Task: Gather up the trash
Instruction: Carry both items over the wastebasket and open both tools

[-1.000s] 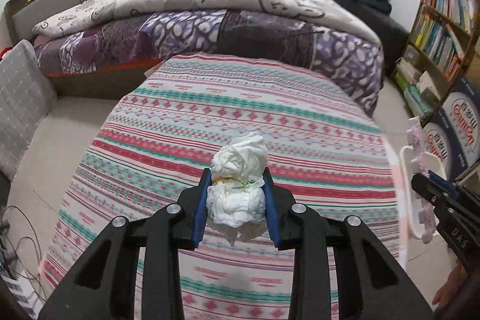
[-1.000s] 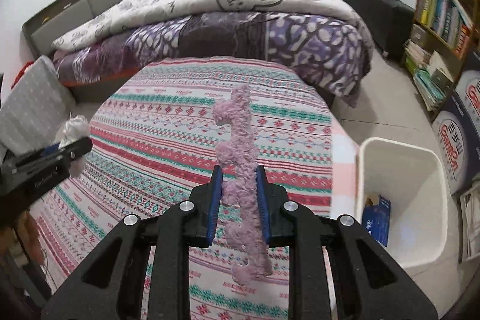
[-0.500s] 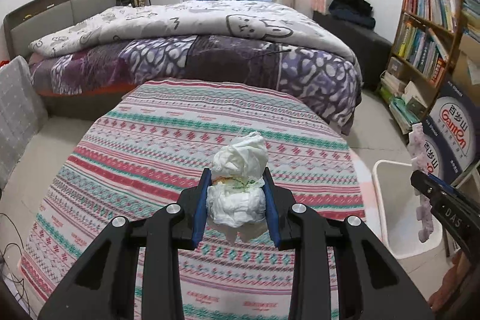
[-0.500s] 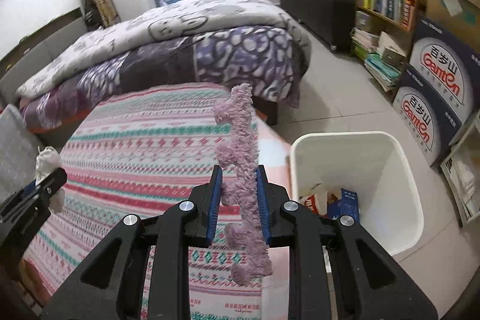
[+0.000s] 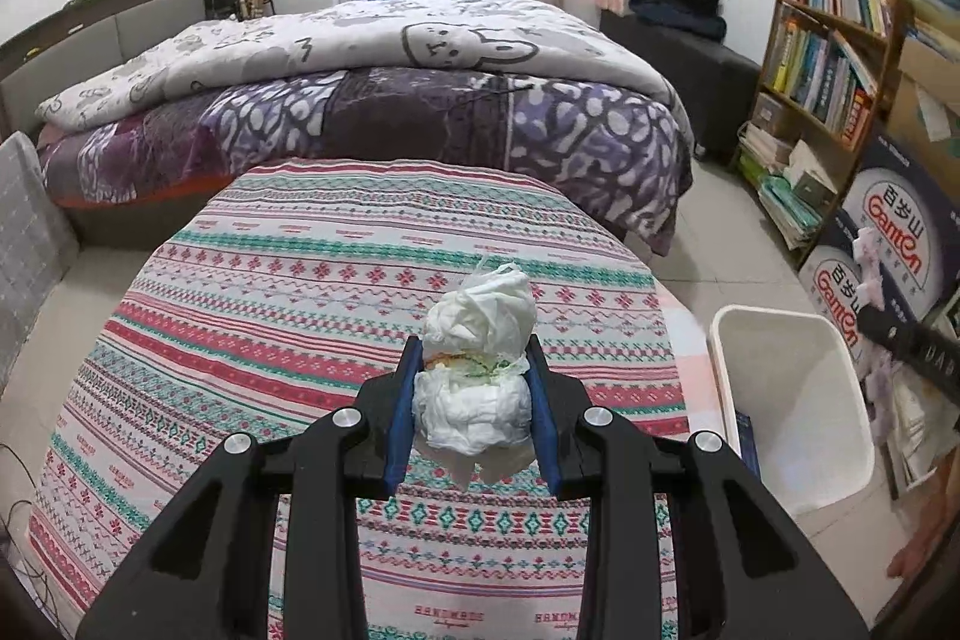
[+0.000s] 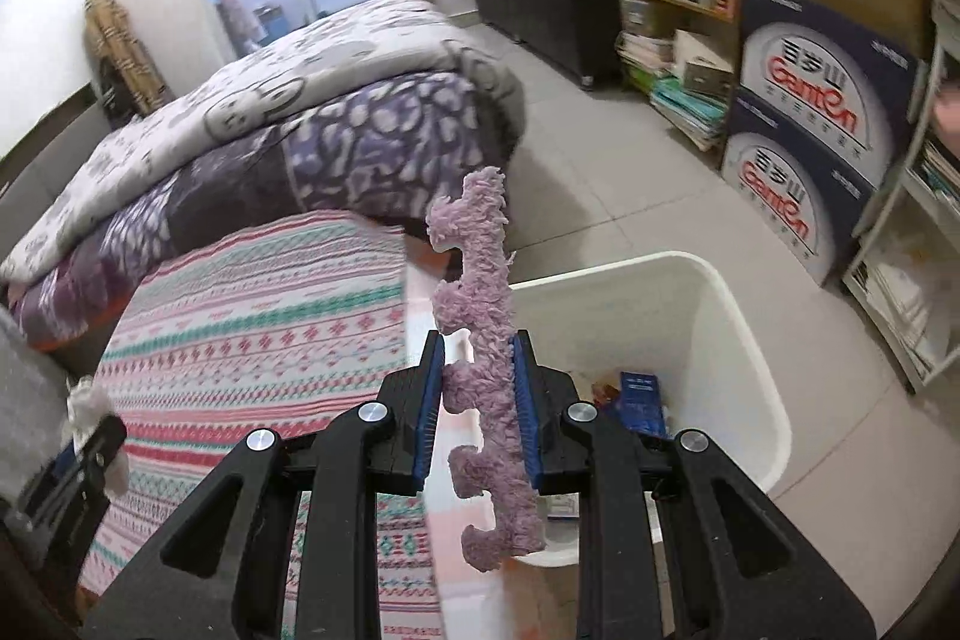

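A: Where's the trash?
B: The left gripper (image 5: 474, 391) pinches a white paper wad (image 5: 477, 370), frame centre, over the striped cloth (image 5: 288, 316).
A: And the right?
B: The right gripper (image 6: 477, 388) clamps a purple fuzzy strip (image 6: 480, 340) above the white bin (image 6: 738, 340), lower right.

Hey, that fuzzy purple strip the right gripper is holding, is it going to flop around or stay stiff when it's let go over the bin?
The fuzzy purple strip probably has some stiffness: its top stands upright above the right hand-held gripper rather than drooping. It looks light and fluffy, so it may fall slowly. Its fuzzy pile might cling to the pads before dropping towards the white bin.
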